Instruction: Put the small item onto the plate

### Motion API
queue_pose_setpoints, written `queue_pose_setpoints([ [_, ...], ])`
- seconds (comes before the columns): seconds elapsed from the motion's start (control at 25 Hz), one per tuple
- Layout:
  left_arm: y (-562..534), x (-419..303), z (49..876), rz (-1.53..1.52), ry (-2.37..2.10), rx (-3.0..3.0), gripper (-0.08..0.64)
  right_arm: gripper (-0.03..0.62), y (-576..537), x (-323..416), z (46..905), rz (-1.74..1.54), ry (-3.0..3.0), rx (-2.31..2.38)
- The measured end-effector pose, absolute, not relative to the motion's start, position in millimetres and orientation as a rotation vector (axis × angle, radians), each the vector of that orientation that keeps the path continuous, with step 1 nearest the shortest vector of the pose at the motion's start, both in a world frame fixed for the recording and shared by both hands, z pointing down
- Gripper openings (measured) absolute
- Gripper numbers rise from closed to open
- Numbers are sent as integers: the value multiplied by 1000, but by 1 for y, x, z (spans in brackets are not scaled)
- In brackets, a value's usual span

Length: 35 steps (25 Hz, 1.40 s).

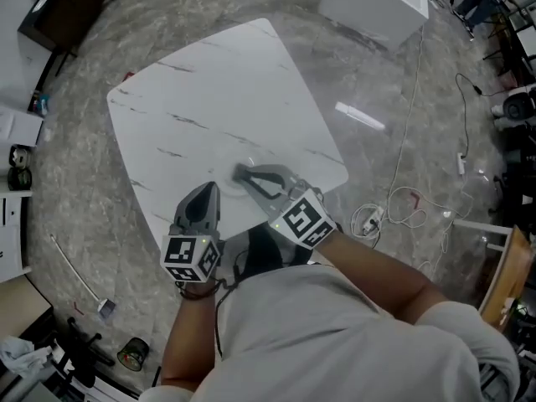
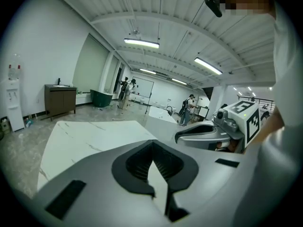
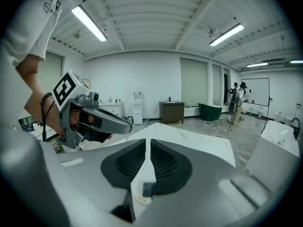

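The white marble table (image 1: 218, 82) fills most of the head view. Both grippers are held over its near edge. The left gripper (image 1: 208, 189) has its fingers (image 2: 135, 164) pressed together and empty. The right gripper (image 1: 240, 173) has its fingers (image 3: 165, 163) closed to a thin slit, nothing between them, tips over a faint round outline, apparently a clear plate (image 1: 219, 156). The small item cannot be made out.

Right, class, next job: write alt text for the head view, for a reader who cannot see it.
From above, a pale-shirted person holds the left gripper and right gripper, jaws closed, over the near edge of a white marble-patterned table. Grey mottled floor surrounds it, with white cables at the right.
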State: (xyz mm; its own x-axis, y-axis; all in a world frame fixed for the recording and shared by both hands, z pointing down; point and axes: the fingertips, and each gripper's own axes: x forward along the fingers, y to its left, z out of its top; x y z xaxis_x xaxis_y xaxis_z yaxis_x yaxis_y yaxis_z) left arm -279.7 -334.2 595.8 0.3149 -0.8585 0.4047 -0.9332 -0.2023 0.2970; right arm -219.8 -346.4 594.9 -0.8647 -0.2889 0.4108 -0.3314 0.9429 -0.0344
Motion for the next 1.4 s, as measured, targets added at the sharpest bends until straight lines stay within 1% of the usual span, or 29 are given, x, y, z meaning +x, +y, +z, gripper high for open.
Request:
queue_pose_setpoints([
  [0.24,-302,-231,453,7,-1697,2259,5,3,-311,-159,472,83,-2878,577],
  [0.44,-244,-165,356,-82,-1777,2372,5,3,-264,-92,373,54,-3001,649],
  [0.56,-215,-135,314,-123,-1840,2423,5,3,-241,-60,323,5,-3066,656],
  [0.68,-192,-115,291,-167,-1879,2442,5,2,-220,-38,287,-61,-3107,662],
  [0.8,-177,-106,280,-191,-1905,2450,6,2,-203,-26,269,-93,-3121,654],
  [1.0,-159,-87,271,-204,-1912,2473,5,2,-179,-11,259,-88,-3125,642],
  [1.4,-157,-74,260,-178,-1915,2498,6,2,-170,-9,255,-80,-3127,611],
])
